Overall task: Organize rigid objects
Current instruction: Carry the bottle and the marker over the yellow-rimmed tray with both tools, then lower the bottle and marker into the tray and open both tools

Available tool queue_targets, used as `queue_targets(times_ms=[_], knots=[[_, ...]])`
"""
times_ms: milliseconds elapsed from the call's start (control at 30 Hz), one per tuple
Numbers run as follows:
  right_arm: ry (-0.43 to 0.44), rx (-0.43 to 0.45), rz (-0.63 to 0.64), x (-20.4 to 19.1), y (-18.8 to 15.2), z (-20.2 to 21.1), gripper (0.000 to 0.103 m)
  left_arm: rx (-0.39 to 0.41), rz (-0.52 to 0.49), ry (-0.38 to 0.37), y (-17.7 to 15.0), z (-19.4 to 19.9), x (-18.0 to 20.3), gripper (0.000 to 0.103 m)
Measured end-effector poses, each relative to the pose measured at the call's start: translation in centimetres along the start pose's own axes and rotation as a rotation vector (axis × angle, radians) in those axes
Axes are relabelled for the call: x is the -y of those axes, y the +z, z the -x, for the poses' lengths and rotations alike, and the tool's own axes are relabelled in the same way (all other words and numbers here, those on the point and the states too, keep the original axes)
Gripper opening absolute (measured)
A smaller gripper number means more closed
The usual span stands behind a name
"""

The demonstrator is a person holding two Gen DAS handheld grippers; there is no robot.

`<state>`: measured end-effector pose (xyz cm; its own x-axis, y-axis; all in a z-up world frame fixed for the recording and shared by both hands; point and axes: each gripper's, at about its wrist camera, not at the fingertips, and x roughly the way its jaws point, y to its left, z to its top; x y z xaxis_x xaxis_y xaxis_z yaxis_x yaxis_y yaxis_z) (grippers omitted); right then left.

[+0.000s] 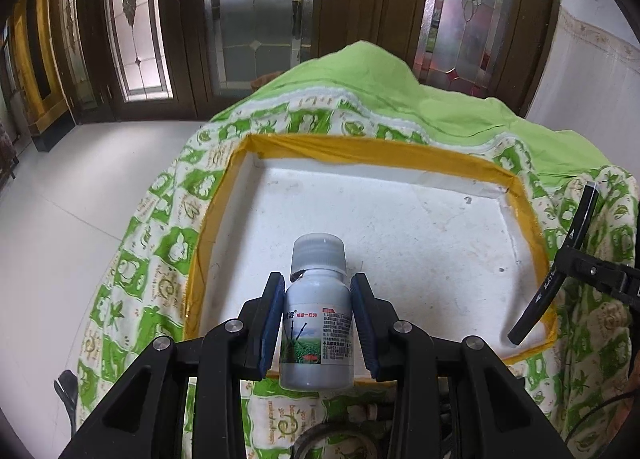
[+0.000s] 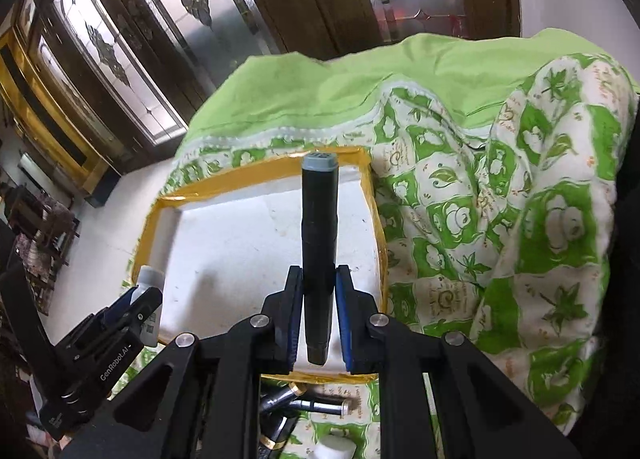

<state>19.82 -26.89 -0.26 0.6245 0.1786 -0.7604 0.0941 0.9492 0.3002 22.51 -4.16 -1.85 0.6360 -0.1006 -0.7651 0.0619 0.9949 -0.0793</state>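
Note:
My left gripper (image 1: 318, 299) is shut on a small white bottle (image 1: 318, 323) with a grey cap and a printed label, held upright over the near edge of a white foam tray (image 1: 400, 227) with a yellow taped rim. My right gripper (image 2: 319, 287) is shut on a long black tube (image 2: 319, 243) with a grey end, held over the same tray (image 2: 240, 243). In the left wrist view the tube (image 1: 560, 259) shows at the right. In the right wrist view the bottle (image 2: 150, 279) and left gripper (image 2: 140, 299) show at the lower left.
The tray lies on a green and white patterned quilt (image 1: 160, 243) heaped high behind and to the right (image 2: 500, 219). Several dark tubes and a white cap (image 2: 304, 411) lie on the quilt below my right gripper. Glass-paned wooden doors (image 1: 240, 19) and white floor (image 1: 60, 219) lie beyond.

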Motion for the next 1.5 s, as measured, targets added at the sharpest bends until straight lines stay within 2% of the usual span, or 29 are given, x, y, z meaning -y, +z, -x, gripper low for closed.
queue_targets(times_ms=[400,700,933,1133,1200,1267,1433,1467,1500], knots=[[-0.03,-0.057,0.028,-0.8,0.1,-4.0,0.015,-0.031,0.036,-0.006,-0.4,-2.1,-1.4,0.035],[-0.063,-0.11,0.014,-0.6,0.0,-7.4,0.015,-0.01,-0.001,0.003,-0.5,-2.4,-1.3,0.035],[-0.091,-0.112,0.04,-1.0,-0.3,-8.2,0.015,-0.011,-0.036,0.032,-1.1,-3.2,-1.0,0.035],[-0.086,-0.106,0.043,-1.0,-0.3,-8.4,0.015,-0.024,-0.006,0.01,-1.1,-3.3,-1.6,0.036],[-0.082,-0.102,0.042,-0.9,-0.4,-8.4,0.015,-0.031,0.019,0.008,-1.2,-3.2,-2.0,0.043],[-0.077,-0.098,0.04,-0.8,-0.4,-8.4,0.015,-0.021,0.039,0.015,-1.4,-2.8,-2.3,0.064],[-0.061,-0.078,0.045,-0.4,-0.7,-7.8,0.016,0.015,0.059,-0.005,-2.2,-0.5,-2.6,0.069],[-0.052,-0.073,0.039,-0.2,-0.7,-7.6,0.017,0.021,0.056,-0.006,-2.4,-0.1,-2.5,0.07],[-0.04,-0.065,0.029,-0.1,-0.7,-7.3,0.024,0.027,0.054,-0.009,-2.6,0.4,-2.5,0.071]])
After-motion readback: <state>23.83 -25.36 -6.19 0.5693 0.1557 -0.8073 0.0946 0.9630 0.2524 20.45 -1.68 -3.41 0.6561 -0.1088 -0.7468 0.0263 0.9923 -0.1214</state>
